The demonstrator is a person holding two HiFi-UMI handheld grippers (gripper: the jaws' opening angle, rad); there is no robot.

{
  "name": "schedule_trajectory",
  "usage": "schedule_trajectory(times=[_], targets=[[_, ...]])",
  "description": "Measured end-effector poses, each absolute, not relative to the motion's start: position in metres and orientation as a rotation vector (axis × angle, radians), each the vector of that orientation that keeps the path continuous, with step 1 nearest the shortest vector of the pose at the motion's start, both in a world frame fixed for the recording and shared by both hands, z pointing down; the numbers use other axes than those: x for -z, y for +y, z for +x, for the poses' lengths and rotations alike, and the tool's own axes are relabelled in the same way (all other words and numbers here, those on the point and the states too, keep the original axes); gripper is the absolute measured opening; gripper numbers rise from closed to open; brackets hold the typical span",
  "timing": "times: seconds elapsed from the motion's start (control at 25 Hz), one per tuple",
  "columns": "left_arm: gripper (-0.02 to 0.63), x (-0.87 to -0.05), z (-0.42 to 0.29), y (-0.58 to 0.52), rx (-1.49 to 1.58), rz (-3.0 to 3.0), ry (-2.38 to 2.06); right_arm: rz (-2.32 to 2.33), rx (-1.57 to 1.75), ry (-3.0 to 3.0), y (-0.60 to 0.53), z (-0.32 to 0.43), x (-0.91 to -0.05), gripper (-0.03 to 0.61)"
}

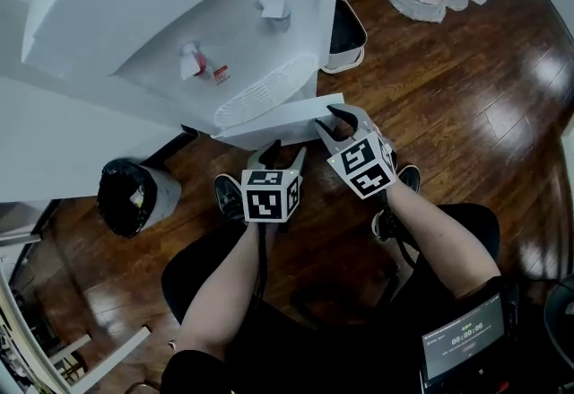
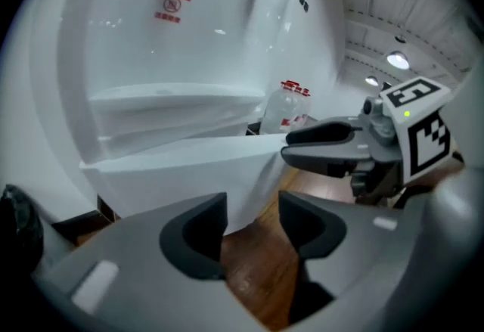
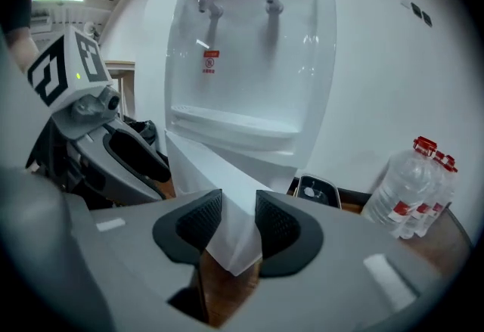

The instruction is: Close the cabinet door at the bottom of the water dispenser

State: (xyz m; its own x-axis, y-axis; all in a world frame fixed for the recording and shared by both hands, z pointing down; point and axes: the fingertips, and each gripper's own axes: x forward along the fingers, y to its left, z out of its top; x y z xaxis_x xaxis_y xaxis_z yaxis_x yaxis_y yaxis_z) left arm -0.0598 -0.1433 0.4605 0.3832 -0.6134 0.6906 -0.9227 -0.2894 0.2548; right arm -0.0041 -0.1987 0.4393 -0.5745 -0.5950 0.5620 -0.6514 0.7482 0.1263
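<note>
The cabinet door (image 1: 278, 118) at the foot of the water dispenser (image 1: 179, 15) stands swung out toward me. In the head view its top edge runs left to right, with what looks like the hinge side on the left and the free end on the right. Closing it means pushing that free end away from me, back against the dispenser body.

The right gripper (image 1: 334, 120) is the nearer one. In its own view the door's free edge (image 3: 204, 179) stands upright between its jaws (image 3: 238, 221). The jaws are apart, one on each side of the panel, and I judge they flank it rather than pinch it.

The left gripper (image 1: 285, 154) sits on my side of the door, about halfway along and just short of its outer face. Its jaws (image 2: 252, 221) are apart and hold nothing; only wooden floor shows between them, with the door (image 2: 189, 164) just beyond. I'd expect the push to come from whichever gripper meets the outer face first.
</note>
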Motion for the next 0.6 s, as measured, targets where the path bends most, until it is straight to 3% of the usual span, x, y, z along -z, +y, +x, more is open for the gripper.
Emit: schedule_trajectory(times=[0.28,0.6], targets=[[0.232,-0.474,-0.088,-0.177,-0.475,1.848,-1.387,1.033,-0.147,-2.435,-0.223,0.014,-0.421,0.142],[0.227,-0.482,-0.080,-0.184,-0.500,1.817,-1.394,1.035,-0.470,-2.290,-0.219,0.044,-0.508,0.173]])
